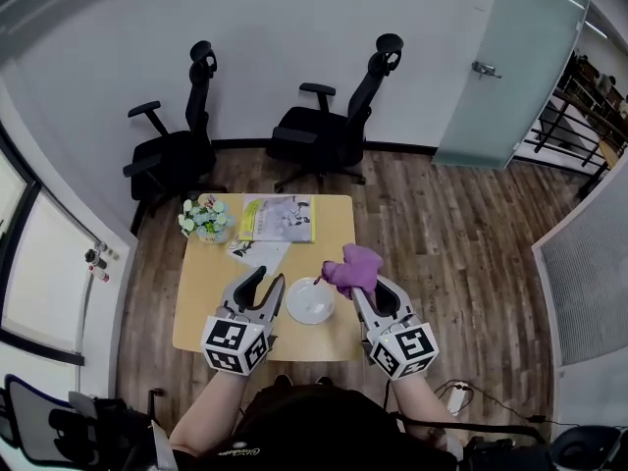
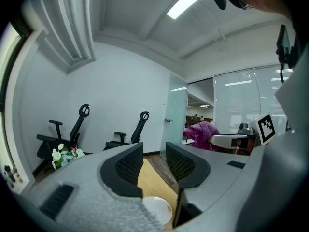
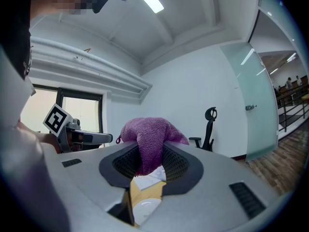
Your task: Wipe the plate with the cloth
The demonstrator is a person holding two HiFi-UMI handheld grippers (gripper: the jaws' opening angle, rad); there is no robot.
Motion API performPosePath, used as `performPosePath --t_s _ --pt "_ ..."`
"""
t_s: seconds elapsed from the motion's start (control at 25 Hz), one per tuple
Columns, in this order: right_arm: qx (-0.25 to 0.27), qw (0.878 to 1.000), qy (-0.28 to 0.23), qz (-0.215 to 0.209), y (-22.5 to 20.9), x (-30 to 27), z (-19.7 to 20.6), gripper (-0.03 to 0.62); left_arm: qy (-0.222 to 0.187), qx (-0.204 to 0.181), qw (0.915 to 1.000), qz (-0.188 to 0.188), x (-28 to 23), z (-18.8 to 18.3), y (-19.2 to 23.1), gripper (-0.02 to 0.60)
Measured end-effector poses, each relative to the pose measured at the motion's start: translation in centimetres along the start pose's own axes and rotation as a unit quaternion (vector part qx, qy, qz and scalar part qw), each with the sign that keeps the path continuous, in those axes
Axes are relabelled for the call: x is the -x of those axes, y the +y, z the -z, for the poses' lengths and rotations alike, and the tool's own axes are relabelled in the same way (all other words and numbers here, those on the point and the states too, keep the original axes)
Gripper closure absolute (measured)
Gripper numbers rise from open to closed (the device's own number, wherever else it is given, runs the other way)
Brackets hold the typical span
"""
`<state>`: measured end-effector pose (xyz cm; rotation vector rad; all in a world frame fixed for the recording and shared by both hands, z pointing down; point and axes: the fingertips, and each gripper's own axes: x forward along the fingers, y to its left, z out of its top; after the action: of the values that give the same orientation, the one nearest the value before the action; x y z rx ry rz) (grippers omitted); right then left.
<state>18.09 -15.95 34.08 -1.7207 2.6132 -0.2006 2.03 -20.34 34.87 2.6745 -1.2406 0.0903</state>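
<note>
One white plate (image 1: 310, 304) sits on the desk (image 1: 206, 307), between the two tongs. One purple cloth (image 1: 353, 269) is held up near the plate's right side, clamped in the right tongs (image 1: 360, 288). The left tongs (image 1: 263, 283) hover just left of the plate, jaws apart with nothing between them. Further back on the desk lie one bunch of flowers (image 1: 204, 218), one booklet (image 1: 278, 218) and one paper sheet (image 1: 257, 252). Two black office chairs (image 1: 177, 150) (image 1: 329, 130) stand beyond.

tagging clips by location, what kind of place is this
Most likely an office meeting room: two black swivel office chairs against the white wall, a frosted glass door and a small light wooden table.
</note>
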Motion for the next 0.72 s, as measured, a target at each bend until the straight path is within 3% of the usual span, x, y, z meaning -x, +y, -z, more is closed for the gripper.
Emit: performPosePath --t_s 0.36,0.72 --pt "-0.011 0.998 0.055 0.016 0.9 -0.4 3.9 0.484 0.046 0.018 0.9987 0.014 -0.2 3.8 1.4 0.433" --pt "-0.049 0.990 0.134 0.013 2.2 0.4 10.5 0.483 0.117 0.058 0.9912 0.020 0.0 10.7 1.3 0.433"
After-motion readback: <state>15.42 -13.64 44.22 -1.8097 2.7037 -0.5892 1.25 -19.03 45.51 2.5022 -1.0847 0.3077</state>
